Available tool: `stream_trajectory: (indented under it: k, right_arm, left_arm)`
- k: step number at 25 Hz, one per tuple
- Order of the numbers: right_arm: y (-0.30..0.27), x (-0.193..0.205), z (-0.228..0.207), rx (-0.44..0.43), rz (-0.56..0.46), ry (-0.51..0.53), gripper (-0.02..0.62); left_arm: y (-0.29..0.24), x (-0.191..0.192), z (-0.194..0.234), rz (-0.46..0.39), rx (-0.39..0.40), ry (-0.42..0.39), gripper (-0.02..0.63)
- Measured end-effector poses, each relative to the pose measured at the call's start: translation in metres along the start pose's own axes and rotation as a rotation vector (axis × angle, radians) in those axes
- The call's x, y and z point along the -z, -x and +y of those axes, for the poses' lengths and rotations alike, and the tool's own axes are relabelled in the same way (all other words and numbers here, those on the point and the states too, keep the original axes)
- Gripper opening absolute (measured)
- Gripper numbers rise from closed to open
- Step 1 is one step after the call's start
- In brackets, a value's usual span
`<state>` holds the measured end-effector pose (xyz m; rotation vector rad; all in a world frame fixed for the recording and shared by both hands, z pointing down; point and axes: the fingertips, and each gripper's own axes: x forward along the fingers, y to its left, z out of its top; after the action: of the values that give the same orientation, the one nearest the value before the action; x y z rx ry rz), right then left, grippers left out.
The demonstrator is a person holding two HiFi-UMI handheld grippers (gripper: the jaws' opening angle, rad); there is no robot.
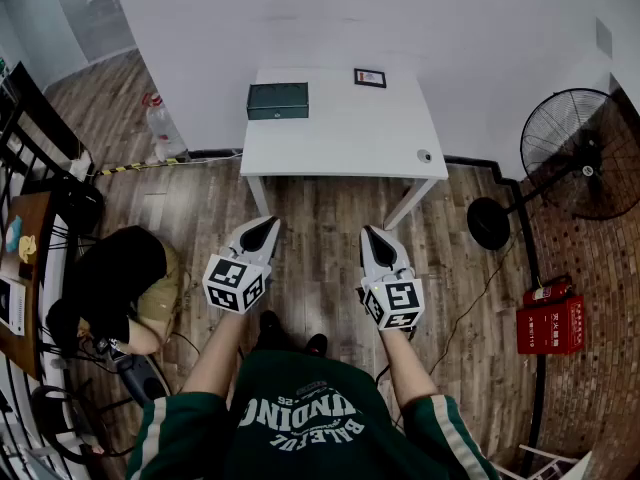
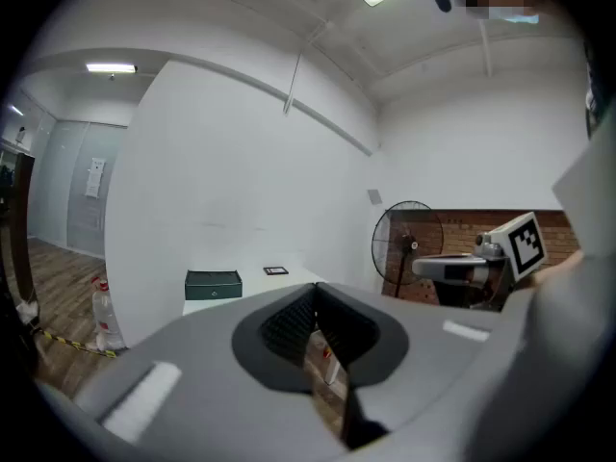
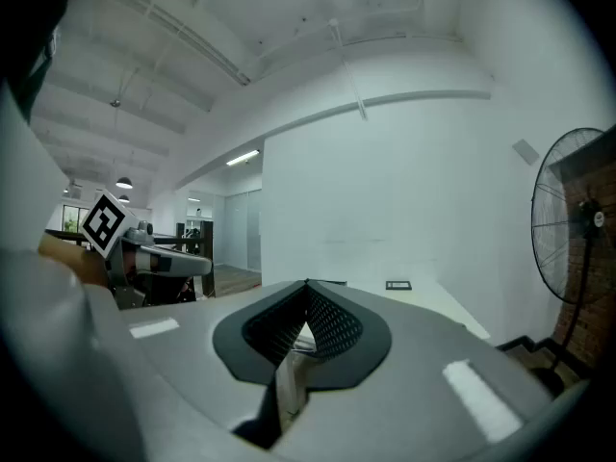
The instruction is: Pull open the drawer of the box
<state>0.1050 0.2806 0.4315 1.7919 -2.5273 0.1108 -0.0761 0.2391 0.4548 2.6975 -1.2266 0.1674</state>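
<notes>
A dark green box (image 1: 277,100) with a drawer front stands at the back left of a white table (image 1: 345,138), well ahead of me. Both grippers hang over the wooden floor in front of the table, far from the box. My left gripper (image 1: 262,225) is shut with nothing in it, and so is my right gripper (image 1: 375,234). In the left gripper view the box (image 2: 214,283) shows small beyond the closed jaws of the left gripper (image 2: 316,289). In the right gripper view the right gripper (image 3: 307,285) hides the box, and only the table top (image 3: 438,301) shows.
A small black framed card (image 1: 369,77) and a round knob-like thing (image 1: 424,155) lie on the table. A standing fan (image 1: 575,153) and a red extinguisher box (image 1: 548,323) are to the right. A seated person in black (image 1: 115,278) and a plastic bottle (image 1: 160,123) are to the left.
</notes>
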Motion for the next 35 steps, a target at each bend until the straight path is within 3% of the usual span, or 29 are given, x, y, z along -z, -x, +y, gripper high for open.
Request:
stream_trajectory:
  k: [21,28,35]
  right_arm:
    - [-0.012,0.013,-0.025,-0.054,0.024,-0.02,0.002]
    - [-0.062,0.016,-0.05,-0.058,0.043,-0.03,0.002]
    - [-0.149,0.021,-0.069,-0.088,0.072,-0.045,0.002]
  left_arm:
    - [-0.039,0.001,0.006,-0.008,-0.011,0.007,0.052]
    - [-0.087,-0.001,0.037,0.001,-0.012,0.014,0.052]
    - [-0.148,-0.003,0.101,0.03,-0.033,0.032,0.052]
